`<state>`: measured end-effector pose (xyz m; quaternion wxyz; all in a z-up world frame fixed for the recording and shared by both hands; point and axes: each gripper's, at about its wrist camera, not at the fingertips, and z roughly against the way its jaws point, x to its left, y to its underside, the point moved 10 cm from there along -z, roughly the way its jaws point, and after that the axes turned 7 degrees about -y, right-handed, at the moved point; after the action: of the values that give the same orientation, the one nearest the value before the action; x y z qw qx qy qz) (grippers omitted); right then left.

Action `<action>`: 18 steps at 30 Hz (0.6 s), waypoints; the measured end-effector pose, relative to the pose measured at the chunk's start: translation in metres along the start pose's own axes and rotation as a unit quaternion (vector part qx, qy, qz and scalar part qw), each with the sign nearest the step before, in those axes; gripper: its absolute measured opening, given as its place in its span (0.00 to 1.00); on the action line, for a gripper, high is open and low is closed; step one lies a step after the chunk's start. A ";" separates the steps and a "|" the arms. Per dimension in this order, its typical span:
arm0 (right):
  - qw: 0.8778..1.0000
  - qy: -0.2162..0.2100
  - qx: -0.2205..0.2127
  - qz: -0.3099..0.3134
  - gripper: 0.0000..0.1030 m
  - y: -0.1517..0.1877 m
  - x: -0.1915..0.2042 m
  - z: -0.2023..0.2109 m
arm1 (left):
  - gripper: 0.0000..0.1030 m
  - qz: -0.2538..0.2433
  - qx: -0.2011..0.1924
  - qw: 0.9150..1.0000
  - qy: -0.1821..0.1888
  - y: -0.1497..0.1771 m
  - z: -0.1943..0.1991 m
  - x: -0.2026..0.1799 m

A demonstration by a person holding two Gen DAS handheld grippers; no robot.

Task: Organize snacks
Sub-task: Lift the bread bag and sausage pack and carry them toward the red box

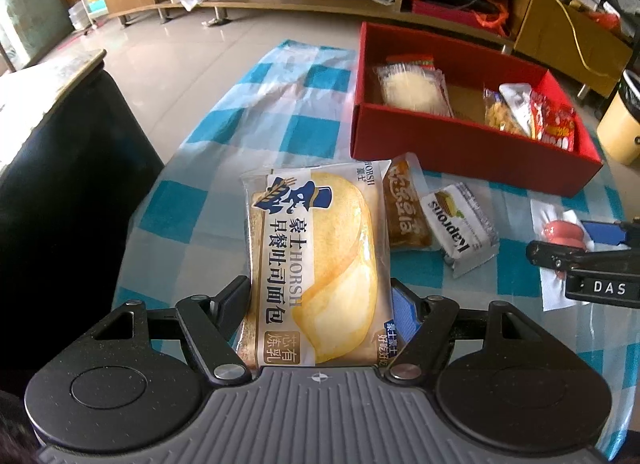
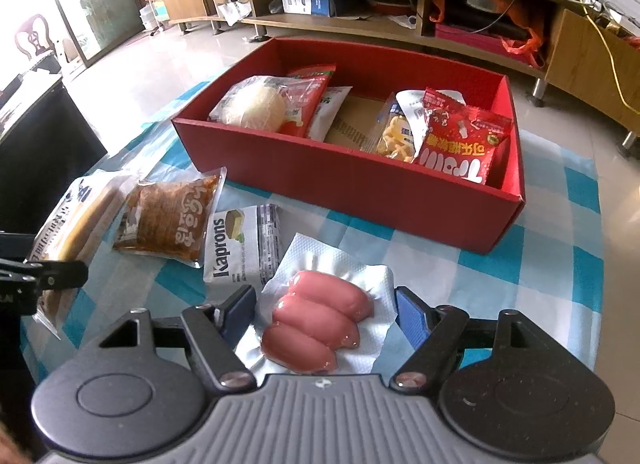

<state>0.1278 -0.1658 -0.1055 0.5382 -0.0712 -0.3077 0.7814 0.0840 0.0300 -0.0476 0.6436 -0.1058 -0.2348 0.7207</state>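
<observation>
The red box [image 2: 352,184] sits in the upper middle of the right wrist view, near the far edge of the checked tablecloth [image 2: 520,256], with bare cardboard floor at its centre between 2 clusters of packets. In front lie 2 loose snacks: 1 brown packet [image 2: 168,216] and 1 Kaprons packet [image 2: 240,244]. The left gripper [image 1: 320,296] is clamped on 1 bread packet [image 1: 316,256], lower centre. The right gripper [image 2: 324,304] grips 1 pack of 3 sausages [image 2: 320,320].

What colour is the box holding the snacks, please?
Red box, seen best in the right wrist view.
</observation>
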 end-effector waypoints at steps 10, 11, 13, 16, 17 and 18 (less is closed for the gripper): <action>1.000 0.000 -0.001 0.002 0.69 0.000 0.000 0.002 | 0.75 -0.023 -0.032 0.999 -0.001 -0.009 0.008 -0.017; 1.000 0.001 -0.001 0.001 0.69 0.001 0.000 0.002 | 0.75 -0.028 -0.037 0.999 -0.003 -0.009 0.009 -0.020; 1.000 0.001 0.001 0.002 0.69 0.001 0.000 0.002 | 0.75 -0.038 -0.044 0.998 -0.006 -0.011 0.009 -0.025; 1.000 0.002 -0.002 0.005 0.69 0.001 0.001 0.002 | 0.75 -0.046 -0.049 0.998 -0.004 -0.013 0.008 -0.033; 1.000 0.001 -0.003 0.005 0.69 0.000 0.001 0.003 | 0.75 -0.048 -0.050 0.998 -0.002 -0.015 0.007 -0.035; 1.000 0.000 -0.003 0.005 0.69 0.000 0.002 0.003 | 0.75 -0.050 -0.051 0.997 -0.001 -0.015 0.007 -0.037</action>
<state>0.1261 -0.1651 -0.1026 0.5340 -0.0749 -0.3099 0.7831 0.0998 -0.0063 -0.0396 0.6724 -0.1258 -0.2774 0.6746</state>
